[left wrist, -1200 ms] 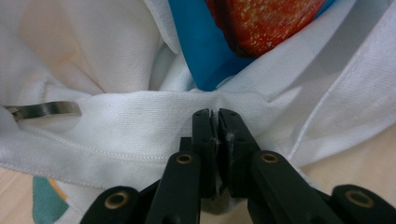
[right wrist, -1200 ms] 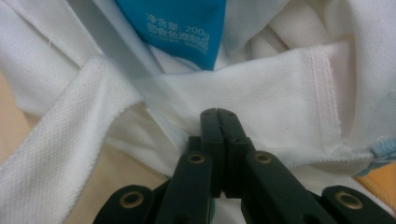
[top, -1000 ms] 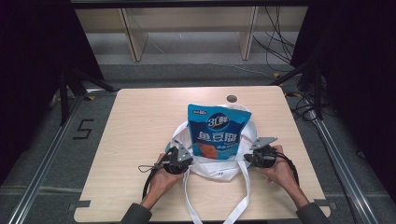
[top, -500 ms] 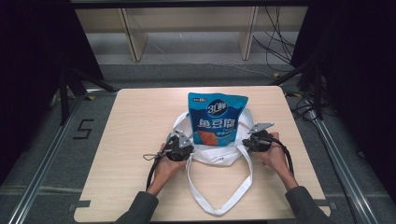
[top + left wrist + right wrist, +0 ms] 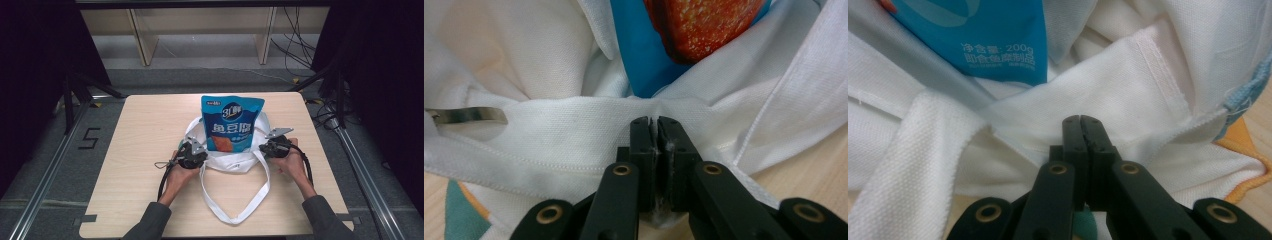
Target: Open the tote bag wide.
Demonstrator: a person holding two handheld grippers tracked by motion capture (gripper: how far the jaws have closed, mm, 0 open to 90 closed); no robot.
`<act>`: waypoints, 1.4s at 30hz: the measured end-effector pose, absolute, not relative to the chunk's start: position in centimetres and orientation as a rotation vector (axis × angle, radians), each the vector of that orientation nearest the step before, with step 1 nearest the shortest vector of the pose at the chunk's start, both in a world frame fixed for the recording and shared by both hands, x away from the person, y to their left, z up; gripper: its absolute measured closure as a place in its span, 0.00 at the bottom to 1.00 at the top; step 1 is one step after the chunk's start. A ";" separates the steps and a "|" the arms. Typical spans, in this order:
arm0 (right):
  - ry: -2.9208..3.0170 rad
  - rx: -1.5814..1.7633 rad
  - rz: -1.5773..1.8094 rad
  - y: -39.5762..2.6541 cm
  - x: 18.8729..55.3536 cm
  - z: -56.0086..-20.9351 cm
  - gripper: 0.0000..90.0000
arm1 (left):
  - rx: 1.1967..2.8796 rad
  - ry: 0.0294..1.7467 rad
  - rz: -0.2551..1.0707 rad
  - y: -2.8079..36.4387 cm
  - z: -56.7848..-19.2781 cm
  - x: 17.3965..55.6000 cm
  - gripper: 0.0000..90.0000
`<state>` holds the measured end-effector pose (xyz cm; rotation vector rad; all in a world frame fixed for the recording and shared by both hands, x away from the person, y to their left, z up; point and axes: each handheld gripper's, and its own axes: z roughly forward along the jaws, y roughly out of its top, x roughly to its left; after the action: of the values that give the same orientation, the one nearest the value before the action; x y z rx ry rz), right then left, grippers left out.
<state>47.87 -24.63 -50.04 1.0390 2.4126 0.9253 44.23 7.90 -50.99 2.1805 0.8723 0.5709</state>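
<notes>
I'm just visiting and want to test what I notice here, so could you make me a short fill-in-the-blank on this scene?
1. The blue snack pouch stands partly inside a cloth bag whose colour is ____.
2. The left hand-held gripper is shut on the bag's ____.
3. The bag's long strap trails toward the table's ____ edge.
4. The table top is made of pale ____.

Missing words: white; fabric; near; wood

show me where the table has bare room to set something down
Free: the wooden table left of the left gripper, the strip behind the blue pouch, and the right edge. Crowded: the middle, with the white bag and right gripper.
</notes>
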 end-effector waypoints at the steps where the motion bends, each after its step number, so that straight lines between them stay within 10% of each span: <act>1: 2.410 1.039 0.925 -24.6 47.9 -50.1 1.00 | 2.161 0.885 0.566 7.8 -51.1 44.3 0.94; 31: 2.358 1.022 0.903 -24.5 49.1 -50.2 1.00 | 2.084 0.892 0.501 8.3 -51.5 45.1 0.92; 42: 2.336 1.053 0.959 -24.9 49.0 -49.8 0.92 | 2.023 0.927 0.434 8.6 -50.9 45.1 0.76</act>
<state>49.03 -24.90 -49.75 1.0526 2.3363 0.9595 45.13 8.63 -50.88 2.0226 0.9272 0.4341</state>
